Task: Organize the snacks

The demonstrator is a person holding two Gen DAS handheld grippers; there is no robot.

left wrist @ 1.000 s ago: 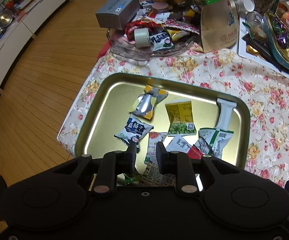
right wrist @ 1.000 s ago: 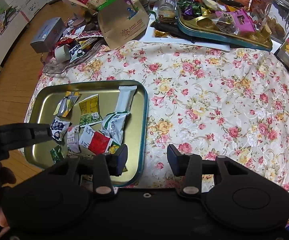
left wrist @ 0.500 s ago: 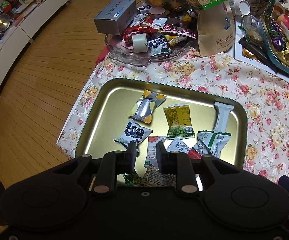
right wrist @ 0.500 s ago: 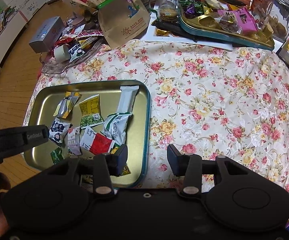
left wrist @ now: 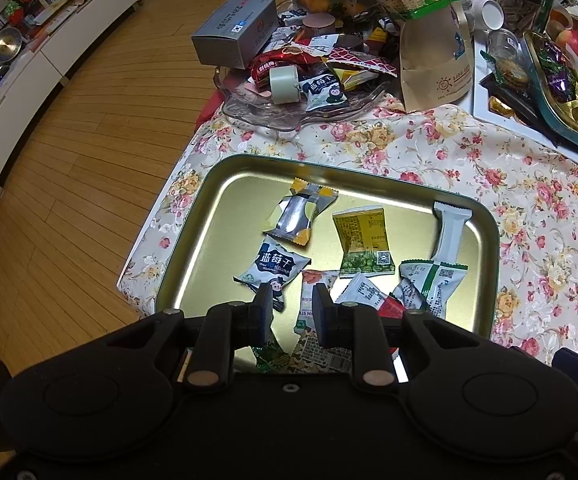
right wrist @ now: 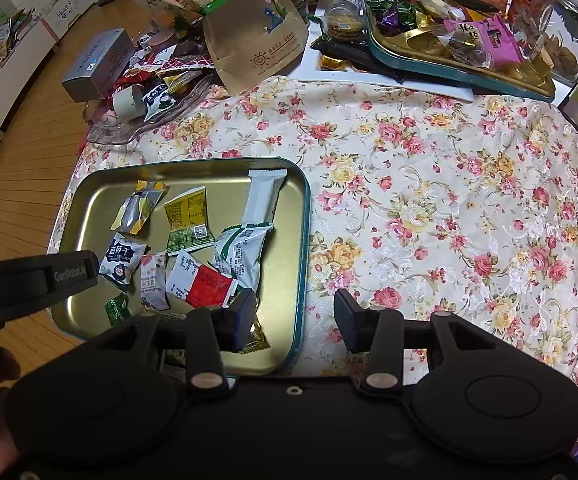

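Snacks (left wrist: pixel 363 242) lie scattered in the gold tray (left wrist: pixel 193 240); your left claw (left wrist: pixel 288 312) and right claw (right wrist: pixel 295 318) hover spread, holding nothing.

- The left gripper (left wrist: pixel 288 312) sits a little farther back from the gold tray (left wrist: pixel 193 240) than a second ago; in its view the tray's far rim now lies lower in the frame and more of the floral tablecloth (left wrist: pixel 429 148) shows beyond it.
- The glass dish of snacks (left wrist: pixel 289 116) and the grey box (left wrist: pixel 233 32) also appear lower in the left view.
- In the right view, the right gripper (right wrist: pixel 295 320) is slightly higher, so the tray's (right wrist: pixel 303 240) near corner shows more fully.
- The left gripper's (right wrist: pixel 49 276) arm reaches further over the tray in the right view.
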